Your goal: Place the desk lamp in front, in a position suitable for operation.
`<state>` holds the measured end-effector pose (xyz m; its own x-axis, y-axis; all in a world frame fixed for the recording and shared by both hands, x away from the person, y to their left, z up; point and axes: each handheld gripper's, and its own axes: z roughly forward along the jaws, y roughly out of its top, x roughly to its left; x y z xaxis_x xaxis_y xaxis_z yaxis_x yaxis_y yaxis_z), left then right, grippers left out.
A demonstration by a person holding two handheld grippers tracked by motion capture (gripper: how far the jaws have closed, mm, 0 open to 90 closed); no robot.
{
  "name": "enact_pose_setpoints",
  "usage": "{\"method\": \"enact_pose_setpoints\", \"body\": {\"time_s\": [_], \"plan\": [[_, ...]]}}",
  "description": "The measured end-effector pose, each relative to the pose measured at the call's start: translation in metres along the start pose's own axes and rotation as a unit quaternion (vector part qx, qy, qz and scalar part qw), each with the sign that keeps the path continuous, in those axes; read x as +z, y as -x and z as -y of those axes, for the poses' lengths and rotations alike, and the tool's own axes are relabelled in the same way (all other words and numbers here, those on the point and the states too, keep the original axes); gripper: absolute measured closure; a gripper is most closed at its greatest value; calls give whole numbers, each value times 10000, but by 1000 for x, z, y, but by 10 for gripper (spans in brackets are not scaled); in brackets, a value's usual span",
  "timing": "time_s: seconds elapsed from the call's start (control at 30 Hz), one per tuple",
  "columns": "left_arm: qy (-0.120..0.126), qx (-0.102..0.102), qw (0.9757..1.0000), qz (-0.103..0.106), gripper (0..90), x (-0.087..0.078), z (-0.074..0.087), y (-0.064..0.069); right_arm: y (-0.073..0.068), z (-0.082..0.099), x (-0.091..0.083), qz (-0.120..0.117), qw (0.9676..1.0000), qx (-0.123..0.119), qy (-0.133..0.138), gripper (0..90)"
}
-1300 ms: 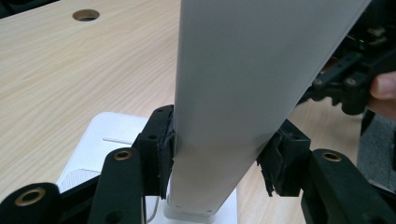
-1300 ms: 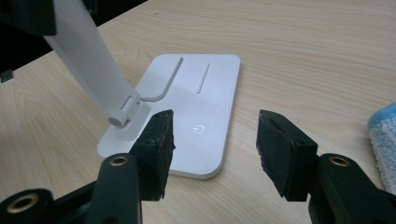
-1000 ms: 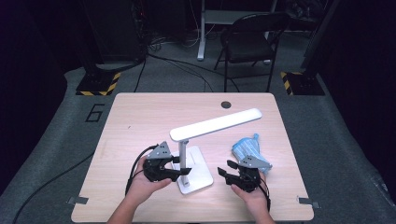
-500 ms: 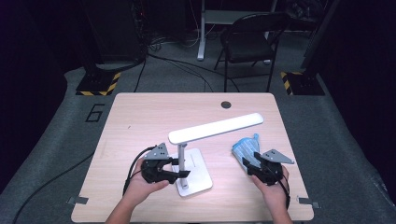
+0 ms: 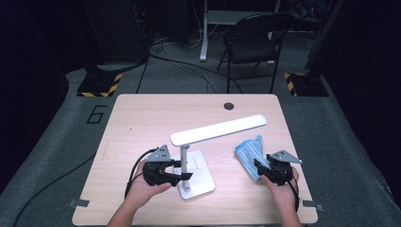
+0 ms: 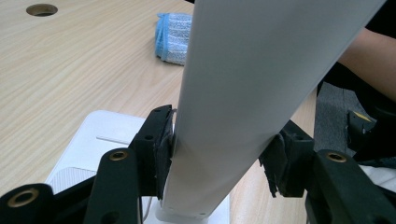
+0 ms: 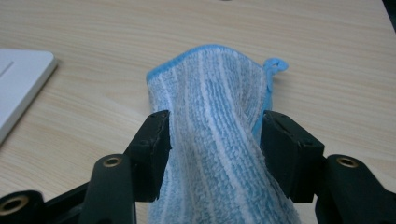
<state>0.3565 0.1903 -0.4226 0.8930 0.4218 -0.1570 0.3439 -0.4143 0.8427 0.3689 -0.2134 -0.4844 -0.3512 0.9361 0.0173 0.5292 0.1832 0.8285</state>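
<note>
In the high view, a white lamp point(image 5: 194, 172) is seen at the lower middle of the frame, on a wooden table point(image 5: 142, 123). Its base is flat on the wood, its post is upright, and its long head point(image 5: 218, 129) is stretched up and to the right. The left gripper point(image 5: 184, 172) is held at the post from the left side. A blue cloth point(image 5: 248, 153) is seen at the lower right, with the right gripper point(image 5: 257, 165) at its near end. A dark chair point(image 5: 253, 40) is seen beyond the table at the top.

In the left gripper view, the middle of the frame is taken up by the lamp's point(image 6: 247, 84) white post. The post is pinched by the left gripper point(image 6: 219, 154), one pad pressed on each side. The cloth point(image 6: 173, 37) is seen at the top, well apart from the lamp.

In the right gripper view, the striped cloth point(image 7: 219, 140) is seen in the middle, running up from the bottom edge. It lies between the jaws of the right gripper point(image 7: 215, 140), which have just been opening. The pads are set close at both sides of the cloth, and it cannot be told whether it is pressed. A corner of the lamp base point(image 7: 18, 84) is seen at the left edge.
</note>
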Motion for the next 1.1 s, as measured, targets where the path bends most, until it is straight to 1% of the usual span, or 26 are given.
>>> {"method": "enact_pose_setpoints", "body": {"time_s": [0.07, 0.1, 0.17, 0.2, 0.23, 0.27, 0.33, 0.37, 0.47, 0.53, 0.57, 0.6, 0.63, 0.7, 0.73, 0.77, 0.8, 0.83, 0.87, 0.9, 0.93, 0.97, 1.0, 1.03, 1.07, 1.1], "plan": [[0, -1, 10000, 0, 477, 0, 0, 0, 0, 1, 3, 20, 10000, -20, -20, 425], [0, -6, 10000, -4, 476, 0, 0, 0, 2, 3, 7, 18, 9999, -55, -143, 425], [-5, -24, 10000, 16, 474, 0, 0, 0, 4, 5, 10, 49, 9998, -110, -182, 425], [-3, -31, 10000, 11, 474, 0, 0, 0, 3, 7, 12, 66, 9998, -33, -158, 426], [-7, -35, 10000, 15, 473, 0, 0, 0, 3, 7, 12, 63, 9996, -12, -271, 429], [-7, -35, 10000, 15, 472, 0, 0, 0, 5, 8, 15, 64, 9997, -91, -227, 431], [1, -31, 10000, 3, 470, 0, -1, 0, 5, 10, 16, 57, 9996, -63, -259, 431], [8, -39, 10000, -2, 470, 1, -1, 0, 5, 11, 18, 29, 9994, -94, -320, 434], [9, -24, 10000, -12, 467, 1, -1, 0, 5, 12, 20, 39, 9994, -136, -309, 435], [40, -57, 10000, -20, 463, 1, -2, 2, 5, 13, 22, 22, 9993, -139, -345, 435], [49, -52, 10000, -37, 461, 1, -3, 2, 5, 15, 23, 9, 9991, -129, -408, 432], [46, -21, 10000, -28, 461, 0, -4, 2, 5, 15, 24, -6, 9991, -135, -401, 428], [84, -53, 9999, -31, 461, 1, -4, 3, 4, 15, 25, 2, 9992, -129, -385, 423], [136, -50, 9999, -16, 461, 0, -5, 2, 4, 16, 25, 4, 9990, -131, -438, 417], [194, -65, 9998, -61, 461, 0, -5, 3, 4, 16, 26, 6, 9988, -132, -469, 415], [211, -29, 9997, -72, 461, -1, -6, 2, 4, 16, 27, 4, 9988, -141, -468, 416], [225, -67, 9997, -46, 461, -2, -7, 3, 5, 17, 28, -1, 9987, -160, -481, 418], [278, -63, 9996, -84, 461, -3, -7, 4, 5, 17, 28, -23, 9986, -131, -513, 424], [278, -63, 9996, -84, 461, -3, -7, 4, 5, 17, 29, -38, 9987, -128, -493, 440], [324, -16, 9994, -94, 461, -4, -9, 5, 4, 17, 29, -54, 9986, -145, -515, 455], [324, -16, 9994, -94, 461, -4, -9, 5, 4, 17, 29, -54, 9986, -145, -515, 455], [344, -51, 9994, -88, 458, -5, -10, 6, 3, 17, 29, -71, 9985, -104, -530, 487], [337, -15, 9994, -108, 458, -5, -11, 6, 3, 17, 29, -71, 9985, -104, -530, 487], [337, -55, 9994, -91, 458, -6, -12, 6, 2, 17, 29, -118, 9984, -49, -549, 533], [337, -55, 9994, -91, 458, -6, -12, 6, 2, 17, 29, -118, 9984, -49, -549, 533], [352, -42, 9993, -107, 458, -7, -14, 7, 3, 17, 28, -148, 9985, -54, -518, 565]]}}
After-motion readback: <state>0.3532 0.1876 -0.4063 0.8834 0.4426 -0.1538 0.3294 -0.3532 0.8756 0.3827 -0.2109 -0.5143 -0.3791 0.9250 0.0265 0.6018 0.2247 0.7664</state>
